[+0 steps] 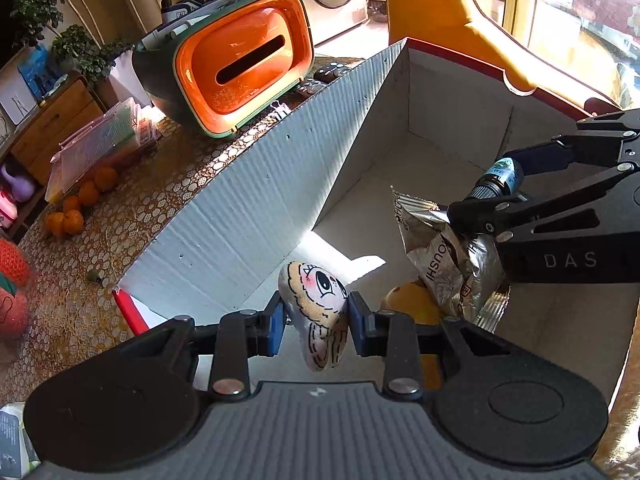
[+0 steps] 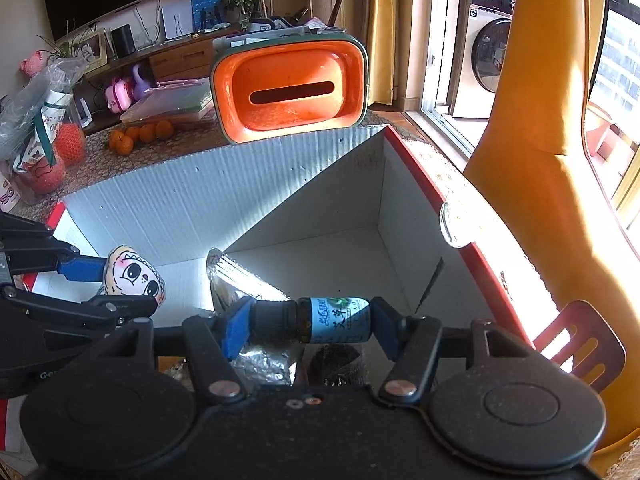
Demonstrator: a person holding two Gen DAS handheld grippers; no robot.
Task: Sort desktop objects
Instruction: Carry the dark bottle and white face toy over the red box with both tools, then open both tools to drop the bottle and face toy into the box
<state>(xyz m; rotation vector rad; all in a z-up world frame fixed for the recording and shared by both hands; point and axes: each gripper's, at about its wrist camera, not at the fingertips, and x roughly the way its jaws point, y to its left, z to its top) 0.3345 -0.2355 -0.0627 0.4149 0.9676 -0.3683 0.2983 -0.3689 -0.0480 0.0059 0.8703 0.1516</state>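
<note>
Over the open white cardboard box (image 1: 256, 200) my left gripper (image 1: 316, 320) is shut on a small plush doll (image 1: 318, 304) with a drawn cartoon face. From the right wrist view the same doll (image 2: 134, 276) hangs at the left above the box (image 2: 224, 200). My right gripper (image 2: 310, 322) is shut on a small brown bottle (image 2: 324, 320) with a black cap and a blue label, held sideways above the box floor. That bottle (image 1: 500, 178) shows at the right of the left wrist view. A crumpled silver foil packet (image 1: 444, 252) and a yellow object (image 1: 408, 304) lie inside the box.
An orange and green tissue box (image 1: 240, 64) stands behind the cardboard box. Several oranges (image 1: 76, 204) and a clear plastic case (image 1: 100, 144) lie on the patterned tablecloth to the left. A yellow chair (image 2: 532, 160) and a wooden slotted spatula (image 2: 580, 344) are at the right.
</note>
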